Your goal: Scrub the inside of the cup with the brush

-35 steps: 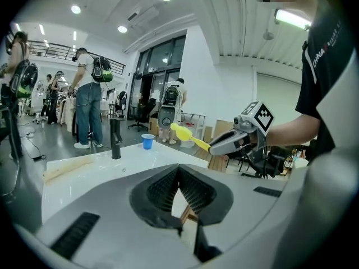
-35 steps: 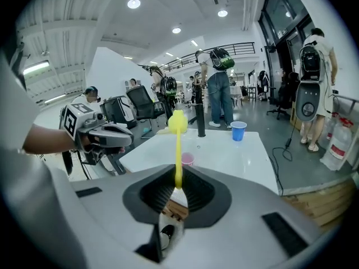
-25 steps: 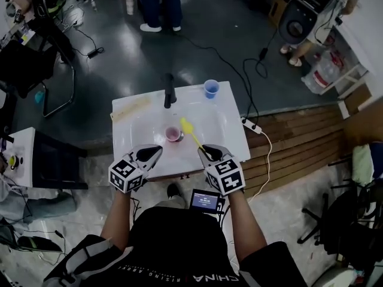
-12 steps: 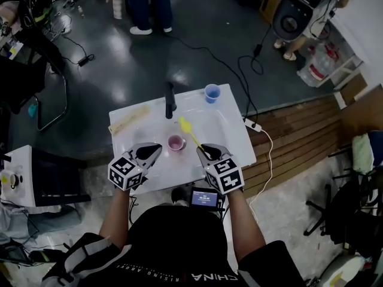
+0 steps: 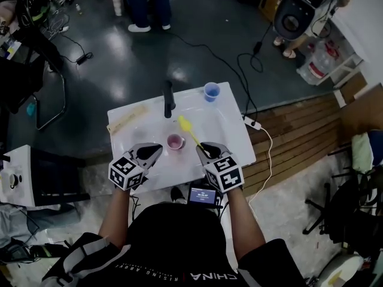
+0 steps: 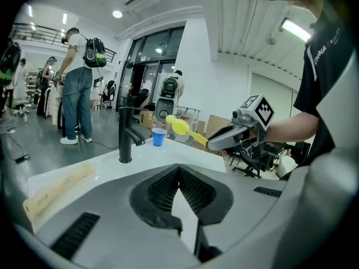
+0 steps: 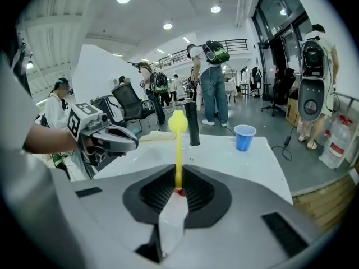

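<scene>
A small pink cup (image 5: 175, 141) stands upright in the white sink basin (image 5: 212, 127). My right gripper (image 5: 206, 150) is shut on the handle of a yellow brush (image 5: 187, 128), whose head points away over the basin, just right of the cup. In the right gripper view the brush (image 7: 178, 150) rises straight from the closed jaws of my right gripper (image 7: 178, 190). My left gripper (image 5: 152, 152) hovers left of the cup, shut and empty; the left gripper view shows the left gripper (image 6: 179, 179) with its jaws pressed together. The cup is out of sight in both gripper views.
A black faucet (image 5: 169, 98) stands at the sink's far edge, with a blue cup (image 5: 210, 91) at the far right corner. A beige strip (image 5: 128, 119) lies along the far left. A power strip (image 5: 251, 124) and cables lie on the floor to the right. People stand beyond.
The head view has shifted a little, so the sink sits slightly higher in the frame. Both grippers keep the same stance at the near edge, brush still held.
</scene>
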Tool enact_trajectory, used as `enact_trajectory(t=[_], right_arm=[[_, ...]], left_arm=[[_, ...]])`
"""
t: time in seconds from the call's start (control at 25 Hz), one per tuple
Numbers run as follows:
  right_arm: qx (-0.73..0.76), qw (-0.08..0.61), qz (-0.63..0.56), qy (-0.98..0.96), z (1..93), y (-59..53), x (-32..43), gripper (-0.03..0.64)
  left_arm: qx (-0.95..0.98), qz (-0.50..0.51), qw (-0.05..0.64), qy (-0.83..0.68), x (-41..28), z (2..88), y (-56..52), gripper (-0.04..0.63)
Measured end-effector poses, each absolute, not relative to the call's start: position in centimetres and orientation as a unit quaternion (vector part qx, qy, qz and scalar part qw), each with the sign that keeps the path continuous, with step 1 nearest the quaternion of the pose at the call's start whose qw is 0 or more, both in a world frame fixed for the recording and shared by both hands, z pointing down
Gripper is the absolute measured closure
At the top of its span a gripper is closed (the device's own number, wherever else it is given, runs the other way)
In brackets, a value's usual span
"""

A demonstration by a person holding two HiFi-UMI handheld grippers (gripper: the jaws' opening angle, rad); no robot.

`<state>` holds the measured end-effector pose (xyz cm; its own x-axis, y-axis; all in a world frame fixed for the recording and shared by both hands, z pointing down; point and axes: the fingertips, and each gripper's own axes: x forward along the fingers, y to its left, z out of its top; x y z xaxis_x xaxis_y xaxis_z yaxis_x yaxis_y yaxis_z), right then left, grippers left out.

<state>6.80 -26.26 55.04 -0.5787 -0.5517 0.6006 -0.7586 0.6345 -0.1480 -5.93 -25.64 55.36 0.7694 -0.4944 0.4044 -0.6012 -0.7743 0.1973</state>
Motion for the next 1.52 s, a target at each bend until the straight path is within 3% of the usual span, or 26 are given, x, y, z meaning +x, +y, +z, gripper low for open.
enact_trajectory(t=[0.48,0.8,1.16,1.52], right_arm=[[0.378,0.260,0.199,-0.866,55.2,-25.5,6.6,0.574],[0.376,0.271,0.207,-0.862,55.9,-25.0,7.6,0.574],[0.358,0.288,0.219,-0.861,57.7,-25.6,8.0,0.574],[0.337,0.305,0.226,-0.861,59.7,-26.4,8.7,0.574]], left_arm=[[0.922,0.155,0.180,-0.306,-6.8,56.0,-25.4,0.591],[0.919,0.203,0.183,-0.285,-5.7,57.7,-25.4,0.585],[0.908,0.282,0.172,-0.258,-4.6,61.8,-26.3,0.440],[0.891,0.342,0.168,-0.248,-3.4,67.3,-27.7,0.245]])
